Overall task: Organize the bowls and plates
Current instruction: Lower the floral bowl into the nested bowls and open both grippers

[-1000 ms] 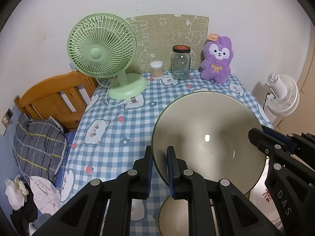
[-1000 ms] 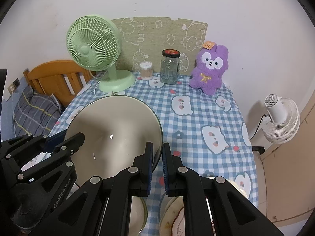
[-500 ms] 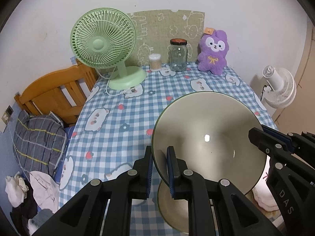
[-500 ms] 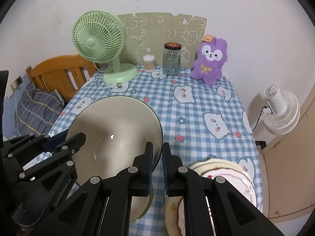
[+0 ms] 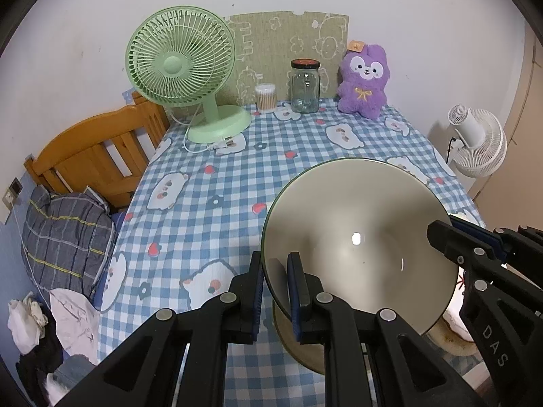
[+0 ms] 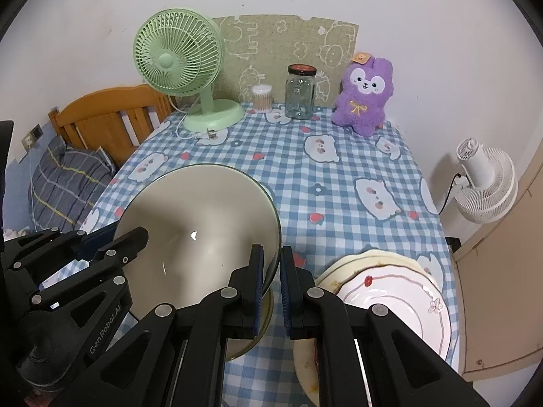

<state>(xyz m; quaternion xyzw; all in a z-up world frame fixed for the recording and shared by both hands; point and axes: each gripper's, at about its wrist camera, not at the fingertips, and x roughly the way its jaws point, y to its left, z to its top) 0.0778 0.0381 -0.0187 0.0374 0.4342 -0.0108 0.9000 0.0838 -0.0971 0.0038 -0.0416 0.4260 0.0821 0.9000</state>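
Both claws are drawing back from the green fan [image 5: 180, 64] with the bowl [image 5: 356, 237], so more of the checked tabletop [image 5: 203, 203] and the plates [image 6: 390, 291] are now showing than a second ago. Left claw [image 5: 274, 281] is pinching the bowl's rim on one side, its jaws closed tight on the thin edge; right claw [image 6: 270, 281] is doing the same on the opposite side. Between them the bowl is hanging tilted above the near end of the tabletop, well apart from the fan, with a second bowl [image 5: 305, 349] sitting right under it. Just beside that lower bowl, on the side away from the fan, the plates are lying stacked, a white one with a red mark on top. Beside the fan at the wall, a swab tub [image 5: 265, 96], a jar [image 5: 304, 86] and a purple plush [image 5: 363, 83] are standing in a row
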